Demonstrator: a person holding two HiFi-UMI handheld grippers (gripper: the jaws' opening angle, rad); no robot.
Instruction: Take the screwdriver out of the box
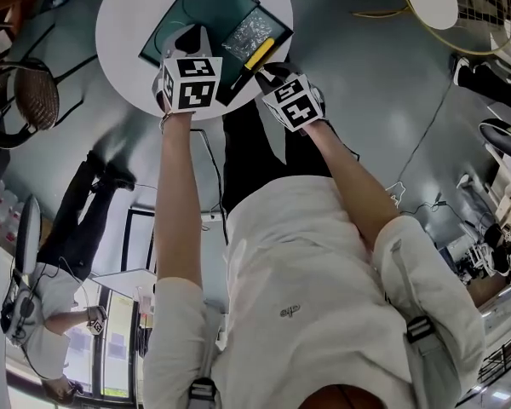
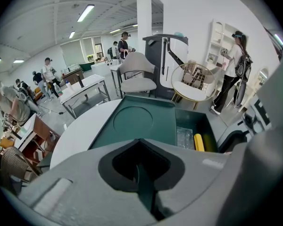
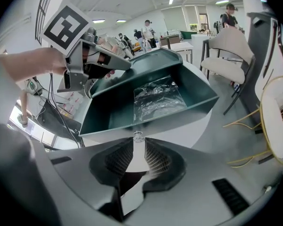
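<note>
Yellow-handled screwdriver point(image 1: 257, 55) lies at the dark green plastic box's point(image 1: 196, 20) four-o'clock edge in the head view, with the right gripper point(image 1: 270, 72) just beside it. In the left gripper view, the left gripper point(image 2: 140, 168) is closed and empty. In the right gripper view the jaws are narrowly apart and the tool is seemingly hidden behind the near wall, so reach over it and pinch the handle.

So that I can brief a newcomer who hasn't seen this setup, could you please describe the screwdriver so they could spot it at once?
On the white round table lies a dark green box. In its narrow side compartment, next to a crumpled clear plastic bag, lies the screwdriver. Its bright yellow handle is the only vivid colour in the box.
</note>
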